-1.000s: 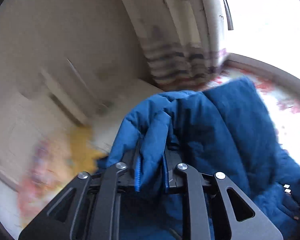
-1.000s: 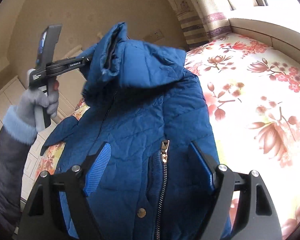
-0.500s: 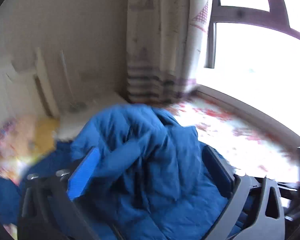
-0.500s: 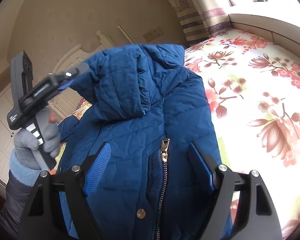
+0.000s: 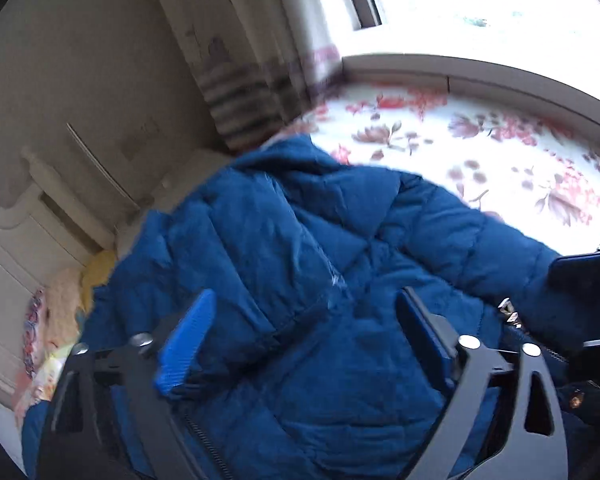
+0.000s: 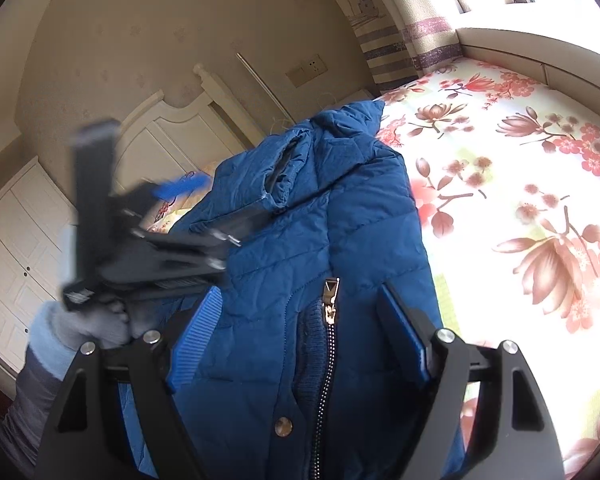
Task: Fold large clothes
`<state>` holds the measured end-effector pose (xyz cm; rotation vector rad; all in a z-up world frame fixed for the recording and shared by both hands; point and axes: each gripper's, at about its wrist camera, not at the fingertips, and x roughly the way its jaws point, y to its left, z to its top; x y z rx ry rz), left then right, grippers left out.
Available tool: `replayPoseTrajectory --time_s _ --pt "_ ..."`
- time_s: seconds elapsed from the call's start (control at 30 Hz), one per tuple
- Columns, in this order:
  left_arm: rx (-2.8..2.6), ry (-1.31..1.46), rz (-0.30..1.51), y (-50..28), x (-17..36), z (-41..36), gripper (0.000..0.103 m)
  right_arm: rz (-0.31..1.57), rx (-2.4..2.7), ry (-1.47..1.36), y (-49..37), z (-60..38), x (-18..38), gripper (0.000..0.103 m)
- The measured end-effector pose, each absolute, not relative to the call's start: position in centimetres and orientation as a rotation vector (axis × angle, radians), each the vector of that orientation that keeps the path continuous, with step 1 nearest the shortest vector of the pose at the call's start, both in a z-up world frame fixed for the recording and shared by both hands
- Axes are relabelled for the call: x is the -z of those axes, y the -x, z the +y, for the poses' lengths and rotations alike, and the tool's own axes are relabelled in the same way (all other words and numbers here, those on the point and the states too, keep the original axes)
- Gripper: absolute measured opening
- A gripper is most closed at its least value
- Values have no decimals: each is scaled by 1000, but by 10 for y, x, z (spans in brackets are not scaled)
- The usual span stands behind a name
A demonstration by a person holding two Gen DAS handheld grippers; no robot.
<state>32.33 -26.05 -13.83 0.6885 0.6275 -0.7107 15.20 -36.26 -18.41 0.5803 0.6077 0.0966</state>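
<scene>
A bed (image 6: 540,208) with a white sheet printed in red and brown flowers carries a blue padded jacket (image 6: 320,248), which lies along its left part. The sheet's right side stays bare, reaching far toward the window ledge.

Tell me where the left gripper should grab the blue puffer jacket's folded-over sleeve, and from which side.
Probably best at the cuff, the sleeve's free end, lying on the blue puffer jacket with its opening facing up. Come from the headboard side, where the left gripper already is, so one finger can slide under the cuff's edge. The left jaws have just been closing a little but stand open, pressing nothing.
</scene>
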Motion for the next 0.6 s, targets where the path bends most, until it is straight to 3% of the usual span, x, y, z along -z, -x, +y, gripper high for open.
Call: replayPoseTrajectory --time_s 0.1,0.17,0.23,0.3,0.47,0.6 --pt "714 -639 639 -340 143 -258 71 606 -94 -583 -152 -363 184 80" --pt "774 -602 652 -345 143 -258 36 612 -92 -583 -153 -362 184 80" --pt "782 -606 599 -337 136 -254 21 615 -91 -584 -154 -362 185 80" --pt "770 -527 545 -330 116 -240 18 614 -92 -586 -154 -364 185 80" --pt "717 177 514 -363 51 -92 17 611 -90 -591 -152 -365 184 80" --pt "581 628 564 -392 71 49 18 619 -93 -591 -154 -364 185 81"
